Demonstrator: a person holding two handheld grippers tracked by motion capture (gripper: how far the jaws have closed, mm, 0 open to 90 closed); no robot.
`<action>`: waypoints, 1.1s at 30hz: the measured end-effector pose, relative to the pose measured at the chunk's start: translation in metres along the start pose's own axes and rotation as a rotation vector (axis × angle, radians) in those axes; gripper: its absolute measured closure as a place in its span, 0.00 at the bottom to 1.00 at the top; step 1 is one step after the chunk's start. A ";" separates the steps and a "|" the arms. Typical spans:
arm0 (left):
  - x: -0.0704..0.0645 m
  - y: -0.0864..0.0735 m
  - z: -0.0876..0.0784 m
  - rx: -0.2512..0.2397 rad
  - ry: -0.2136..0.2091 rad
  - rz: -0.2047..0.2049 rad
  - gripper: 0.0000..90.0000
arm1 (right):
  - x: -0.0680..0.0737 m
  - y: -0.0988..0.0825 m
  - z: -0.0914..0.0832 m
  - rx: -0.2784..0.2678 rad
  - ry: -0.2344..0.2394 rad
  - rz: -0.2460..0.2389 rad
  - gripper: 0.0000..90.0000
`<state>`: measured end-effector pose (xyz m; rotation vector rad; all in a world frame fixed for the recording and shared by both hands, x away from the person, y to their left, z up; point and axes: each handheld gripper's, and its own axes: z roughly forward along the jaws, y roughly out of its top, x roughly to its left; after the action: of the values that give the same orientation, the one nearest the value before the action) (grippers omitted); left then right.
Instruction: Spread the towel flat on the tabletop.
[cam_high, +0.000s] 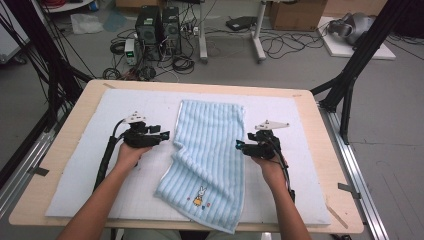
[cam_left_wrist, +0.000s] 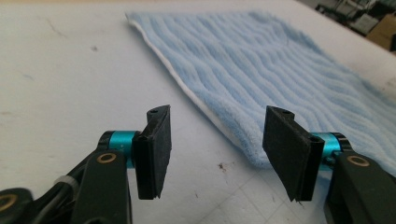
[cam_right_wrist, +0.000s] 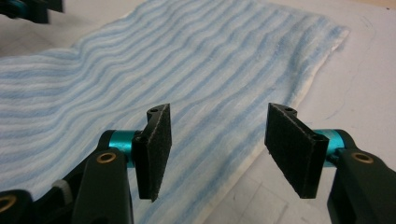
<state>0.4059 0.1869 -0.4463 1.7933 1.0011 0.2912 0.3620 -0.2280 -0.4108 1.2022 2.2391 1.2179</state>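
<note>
A light blue striped towel (cam_high: 207, 160) is being flanked by two hand-held grippers on a white mat (cam_high: 80, 185) covering a wooden table (cam_high: 42, 200); the towel is lying lengthwise down the mat's middle, slightly skewed, with its near end close to the table's front edge. The left gripper (cam_high: 162, 135) is being held just off the towel's left long edge, the right gripper (cam_high: 241, 146) at its right long edge, both with jaws standing apart and nothing between them. In the left gripper view, the towel's white-hemmed border (cam_left_wrist: 205, 109) is lying just ahead of the open pads. The step is judged best done if each edge is being taken at matching heights, low and shallow, so that only one layer is being pinched. Bare mat is being left on both sides for spreading or folding, less so at the near end.
</note>
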 end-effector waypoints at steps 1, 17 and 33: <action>-0.002 0.001 0.003 0.009 0.003 0.002 0.46 | 0.001 -0.002 -0.001 0.003 -0.003 -0.005 0.45; -0.029 0.015 0.051 0.192 0.113 0.185 0.47 | -0.011 -0.007 0.000 -0.015 0.017 0.001 0.45; -0.013 0.027 0.060 0.186 0.148 0.138 0.95 | -0.007 -0.008 0.004 0.004 0.042 -0.002 0.44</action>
<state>0.4476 0.1340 -0.4468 2.0384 1.0369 0.4345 0.3644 -0.2339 -0.4199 1.1863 2.2737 1.2497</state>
